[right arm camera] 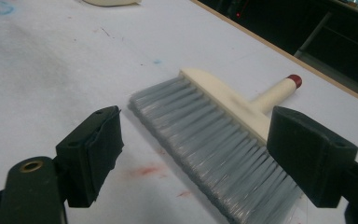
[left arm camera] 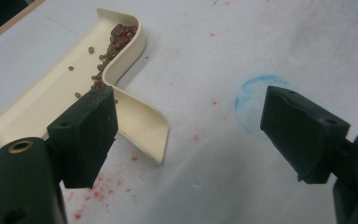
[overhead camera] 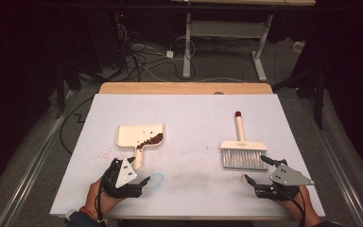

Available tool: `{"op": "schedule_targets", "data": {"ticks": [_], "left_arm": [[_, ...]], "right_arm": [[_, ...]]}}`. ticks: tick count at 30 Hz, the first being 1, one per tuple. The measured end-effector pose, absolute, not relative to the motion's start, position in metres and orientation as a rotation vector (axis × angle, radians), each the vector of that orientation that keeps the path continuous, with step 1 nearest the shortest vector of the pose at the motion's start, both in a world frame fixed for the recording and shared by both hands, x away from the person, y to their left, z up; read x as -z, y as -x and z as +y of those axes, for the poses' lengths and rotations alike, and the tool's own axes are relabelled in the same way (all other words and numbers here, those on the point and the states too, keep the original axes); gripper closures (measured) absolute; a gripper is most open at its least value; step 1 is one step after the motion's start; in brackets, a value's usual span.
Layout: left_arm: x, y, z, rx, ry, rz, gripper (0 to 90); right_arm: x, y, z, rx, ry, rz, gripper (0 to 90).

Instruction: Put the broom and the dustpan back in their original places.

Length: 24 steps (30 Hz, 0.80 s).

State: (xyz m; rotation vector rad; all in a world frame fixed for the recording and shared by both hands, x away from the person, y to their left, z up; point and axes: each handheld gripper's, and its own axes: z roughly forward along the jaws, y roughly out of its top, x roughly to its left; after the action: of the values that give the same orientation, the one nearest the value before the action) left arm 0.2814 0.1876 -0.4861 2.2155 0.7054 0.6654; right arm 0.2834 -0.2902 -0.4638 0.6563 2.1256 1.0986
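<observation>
Beans in the dustpan, brush lying flat, both grippers holding nothing.

The cream dustpan [overhead camera: 139,135] lies on the white table [overhead camera: 194,118], with red beans [overhead camera: 150,140] piled by its back wall. Its handle points at the left gripper [overhead camera: 131,179], whose jaws are spread wide. It looks light, stiff and smooth; I think the handle is the best place to grab. The brush [overhead camera: 241,146] has soft grey bristles near the right gripper [overhead camera: 260,170], also spread wide. I see no writing.
</observation>
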Motion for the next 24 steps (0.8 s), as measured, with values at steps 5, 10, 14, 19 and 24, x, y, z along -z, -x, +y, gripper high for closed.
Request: {"op": "schedule_targets", "data": {"ticks": [5, 10, 14, 19, 24], "left_arm": [[0.4863, -0.2824, 0.1881, -0.661, -2.213, 0.711, 18.4], [0.4875, -0.2835, 0.1863, -0.659, -2.226, 0.708, 18.4], [0.4879, -0.2838, 0.1848, -0.653, -2.23, 0.707, 18.4], [0.4888, -0.2844, 0.1846, -0.65, -2.231, 0.713, 18.4], [0.488, -0.2853, 0.1848, -0.65, -2.226, 0.721, 18.4]], "right_arm": [[0.4637, -0.2849, -0.2891, -1.102, -0.651, 2.127, 18.6], [0.463, -0.2851, -0.2898, -1.104, -0.654, 2.123, 18.6], [0.4617, -0.2844, -0.2909, -1.11, -0.658, 2.115, 20.0], [0.4593, -0.2855, -0.2935, -1.132, -0.678, 2.094, 20.4], [0.4596, -0.286, -0.2954, -1.144, -0.681, 2.099, 20.0]]}}
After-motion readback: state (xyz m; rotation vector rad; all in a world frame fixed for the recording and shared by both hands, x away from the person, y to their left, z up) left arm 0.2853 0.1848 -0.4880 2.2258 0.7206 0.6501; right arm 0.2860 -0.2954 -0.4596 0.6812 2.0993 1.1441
